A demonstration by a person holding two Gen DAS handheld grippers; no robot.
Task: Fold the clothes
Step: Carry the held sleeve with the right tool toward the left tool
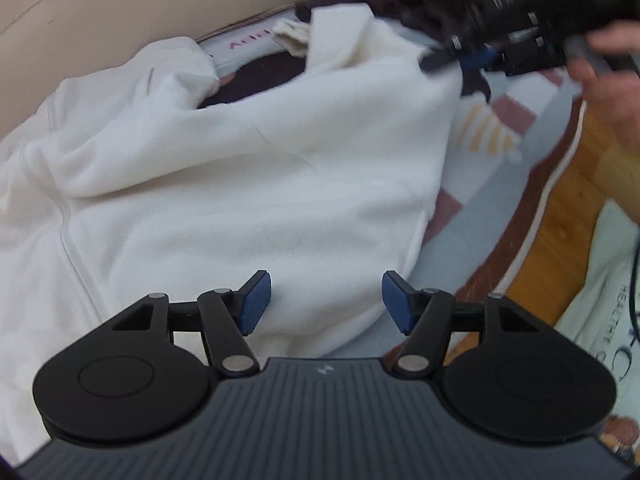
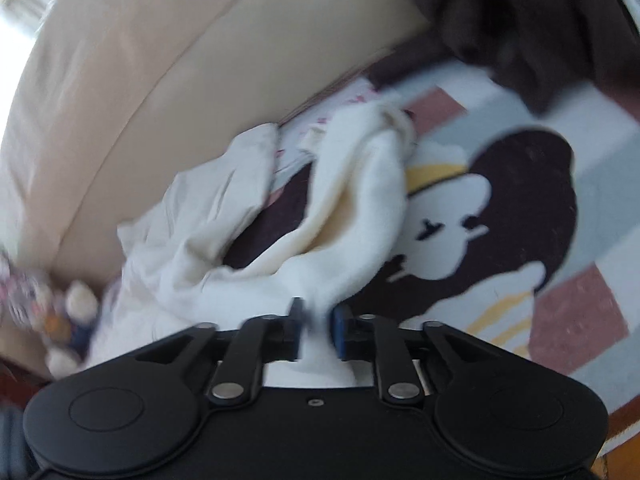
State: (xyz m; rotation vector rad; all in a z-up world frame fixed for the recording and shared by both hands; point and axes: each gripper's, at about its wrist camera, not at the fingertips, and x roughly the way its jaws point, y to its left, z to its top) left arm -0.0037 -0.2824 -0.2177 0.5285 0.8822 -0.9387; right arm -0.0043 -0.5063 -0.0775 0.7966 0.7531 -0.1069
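The white fleece garment [image 1: 248, 168] lies spread on the patterned blanket [image 1: 500, 128], its far edge near the beige headboard [image 1: 80, 20]. The left gripper [image 1: 326, 302] hovers above the garment's near hem, jaws wide and empty. The right gripper [image 2: 318, 330] pinches a fold of the garment's far corner, lifted off the blanket. A fold seems underway; next, carrying that corner across the garment.
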